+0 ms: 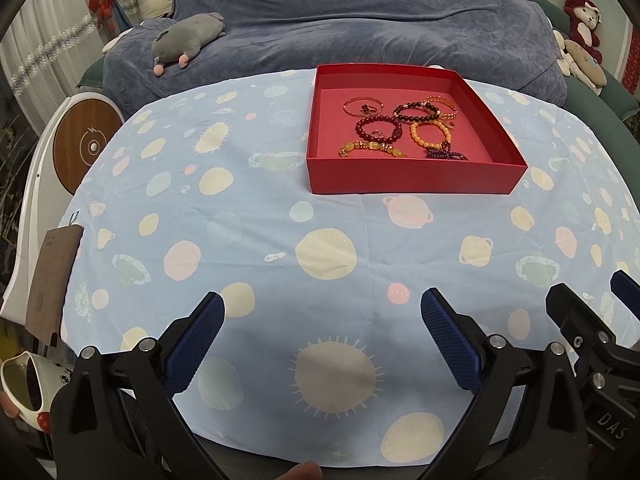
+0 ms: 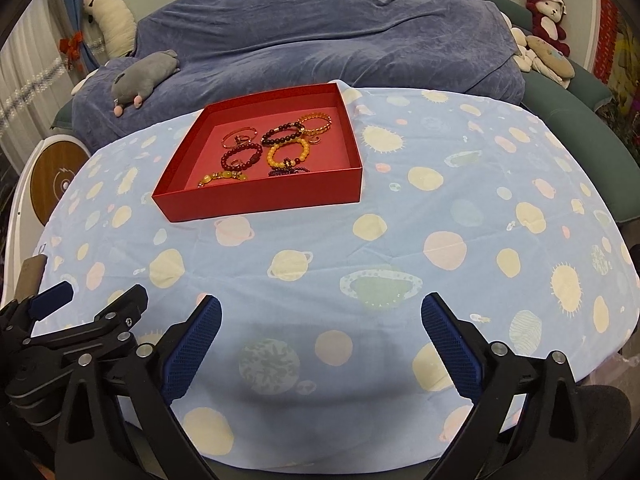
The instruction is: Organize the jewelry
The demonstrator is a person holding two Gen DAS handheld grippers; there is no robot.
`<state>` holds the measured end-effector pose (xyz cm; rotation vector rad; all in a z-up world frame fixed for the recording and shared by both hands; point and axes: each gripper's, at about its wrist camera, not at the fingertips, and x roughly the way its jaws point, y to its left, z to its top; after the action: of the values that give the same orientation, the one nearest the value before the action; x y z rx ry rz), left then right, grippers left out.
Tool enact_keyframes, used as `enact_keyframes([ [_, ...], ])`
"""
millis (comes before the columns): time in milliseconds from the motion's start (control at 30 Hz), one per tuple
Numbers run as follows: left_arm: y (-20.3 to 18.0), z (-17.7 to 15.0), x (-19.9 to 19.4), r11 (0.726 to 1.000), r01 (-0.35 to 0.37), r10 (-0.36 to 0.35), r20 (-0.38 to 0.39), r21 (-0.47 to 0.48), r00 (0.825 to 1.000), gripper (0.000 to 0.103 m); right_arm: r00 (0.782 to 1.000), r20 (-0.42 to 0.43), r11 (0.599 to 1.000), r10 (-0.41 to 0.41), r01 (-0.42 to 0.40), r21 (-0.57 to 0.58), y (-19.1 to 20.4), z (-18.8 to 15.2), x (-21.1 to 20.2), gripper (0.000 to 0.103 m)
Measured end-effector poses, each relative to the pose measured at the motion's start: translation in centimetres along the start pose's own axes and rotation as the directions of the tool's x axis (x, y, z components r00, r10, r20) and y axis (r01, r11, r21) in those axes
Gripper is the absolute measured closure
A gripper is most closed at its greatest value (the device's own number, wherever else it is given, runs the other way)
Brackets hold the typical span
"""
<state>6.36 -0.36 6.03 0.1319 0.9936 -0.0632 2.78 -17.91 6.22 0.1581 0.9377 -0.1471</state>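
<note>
The left gripper (image 1: 322,308) hovers low over the near edge of the worktop (image 1: 256,240), its two blue-padded fingers (image 1: 198,342) spread wide with nothing between them. The right gripper (image 2: 321,310) hangs just beside it at about the same height over the worktop, and its fingers (image 2: 450,346) are equally far apart and empty. Each gripper shows at the edge of the other's wrist view. A fingertip (image 1: 302,471) of the person shows at the bottom of the left wrist view.
</note>
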Motion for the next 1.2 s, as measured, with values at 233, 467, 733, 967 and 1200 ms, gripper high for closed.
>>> enact_keyframes([
  [233,0.0,0.2,-0.1,1.000,-0.016,0.016,0.011,0.000,1.000,0.008,1.000,0.001,1.000,-0.013,0.013,-0.007,0.3,0.1,-0.1,0.007],
  [467,0.1,0.4,-0.3,1.000,-0.015,0.015,0.018,-0.004,1.000,0.007,1.000,0.010,1.000,-0.028,0.028,0.001,0.1,0.4,-0.1,0.007],
  [733,0.1,0.6,0.0,1.000,-0.018,0.019,0.009,-0.013,1.000,0.007,0.999,0.011,0.999,-0.036,0.036,-0.002,0.1,0.6,0.0,0.007],
  [967,0.2,0.9,0.4,1.000,-0.011,0.011,0.004,-0.015,1.000,0.007,0.999,0.008,0.999,-0.036,0.036,0.000,0.1,0.8,0.2,0.007],
  [1200,0.1,1.2,0.7,1.000,-0.009,0.009,0.003,-0.019,1.000,0.007,0.999,0.008,0.999,-0.041,0.041,0.006,0.0,1.3,0.8,0.007],
])
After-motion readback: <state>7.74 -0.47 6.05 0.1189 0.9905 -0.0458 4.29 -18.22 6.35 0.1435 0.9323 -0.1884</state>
